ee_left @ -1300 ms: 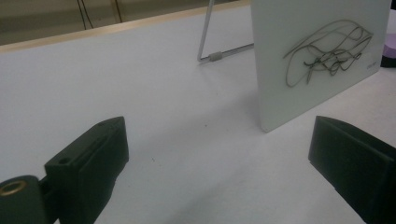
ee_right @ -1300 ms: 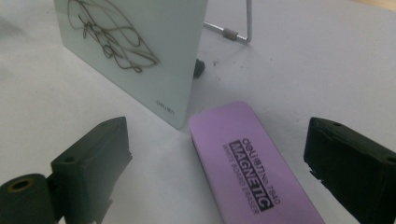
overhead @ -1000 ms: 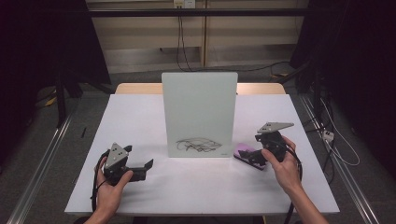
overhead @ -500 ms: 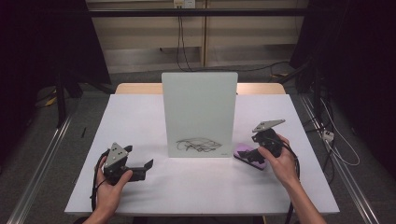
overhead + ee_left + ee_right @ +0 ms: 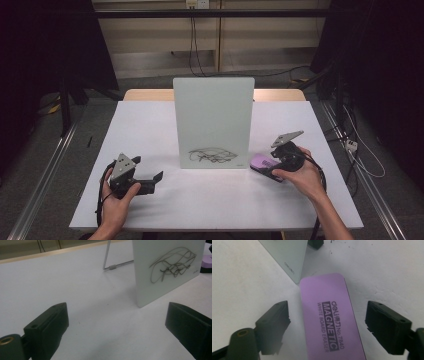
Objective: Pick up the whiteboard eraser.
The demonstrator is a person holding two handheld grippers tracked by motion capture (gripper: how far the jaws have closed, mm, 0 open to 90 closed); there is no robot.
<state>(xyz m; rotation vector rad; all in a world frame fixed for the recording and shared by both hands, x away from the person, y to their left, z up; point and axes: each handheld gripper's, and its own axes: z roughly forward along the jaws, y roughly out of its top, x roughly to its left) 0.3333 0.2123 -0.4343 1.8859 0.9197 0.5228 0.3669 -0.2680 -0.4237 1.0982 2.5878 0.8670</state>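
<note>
White tabletop [image 5: 210,200] under dim room light, dark floor and cables all around. Right gripper [image 5: 325,322] is low over the purple whiteboard eraser [image 5: 329,322], its jaws straddling the eraser's long sides. They have just been closing in, but there is a gap on each side and the pads are not touching it yet. Eraser lies flat on the table, label up, reading "MAGNETIC WHITE BOARD ERASER". From the high view, that right gripper [image 5: 280,162] sits at the table's right side, a hand wrapped around it, and the eraser [image 5: 262,161] shows just beside the lower right corner of the small whiteboard [image 5: 214,120]. Board stands upright in the middle of the table, with a black scribble [image 5: 212,155] across its bottom edge. Over on the other side, the left gripper [image 5: 150,181] rests near the table's front left, well apart from the board, jaws spread wide with nothing between them. Its own camera looks over bare table toward the scribble [image 5: 172,266] and the board's wire stand [image 5: 112,263].
</note>
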